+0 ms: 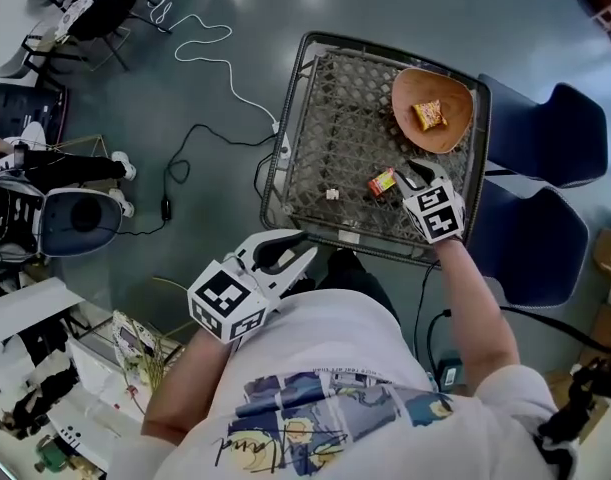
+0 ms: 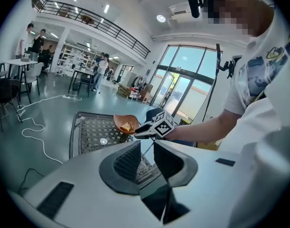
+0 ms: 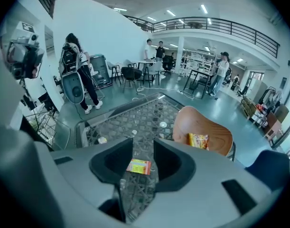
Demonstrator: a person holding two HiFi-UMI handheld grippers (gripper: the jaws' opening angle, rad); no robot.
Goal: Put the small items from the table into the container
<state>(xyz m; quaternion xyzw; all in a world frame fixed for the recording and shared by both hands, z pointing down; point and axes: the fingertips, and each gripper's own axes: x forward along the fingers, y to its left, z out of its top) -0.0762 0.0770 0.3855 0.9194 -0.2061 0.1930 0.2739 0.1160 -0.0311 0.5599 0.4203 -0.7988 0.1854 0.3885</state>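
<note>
Two packets show. The yellow packet (image 1: 429,115) lies inside the bowl (image 1: 410,93), so that one looks done. The red packet (image 1: 383,181) lies flat on the mesh counter (image 1: 330,108), just short of the bowl's near rim and not yet in.

R tongs (image 1: 411,172) hang over the counter right beside the red packet, tilted steeply down. That's prob. because a flat, thin item is easiest to straddle from above. The right gripper view shows the R tongs (image 3: 143,148) w/ jaws apart and the red packet (image 3: 138,166) in the gap, resting on the mesh below. The pads aren't touching it, so nothing is gripped.

L tongs (image 1: 290,248) sit off the counter's near edge, close to the person's torso. In the left gripper view the L tongs (image 2: 145,151) are spread w/ nothing between them. They're likely kept back so the R side has room to work.

The bowl stands at the counter's far right corner, on the R side, so a carry from the red packet would be short. A white bit (image 1: 332,194) lies on the mesh left of the red packet, nearer the L side, and is prob. a later pick.
</note>
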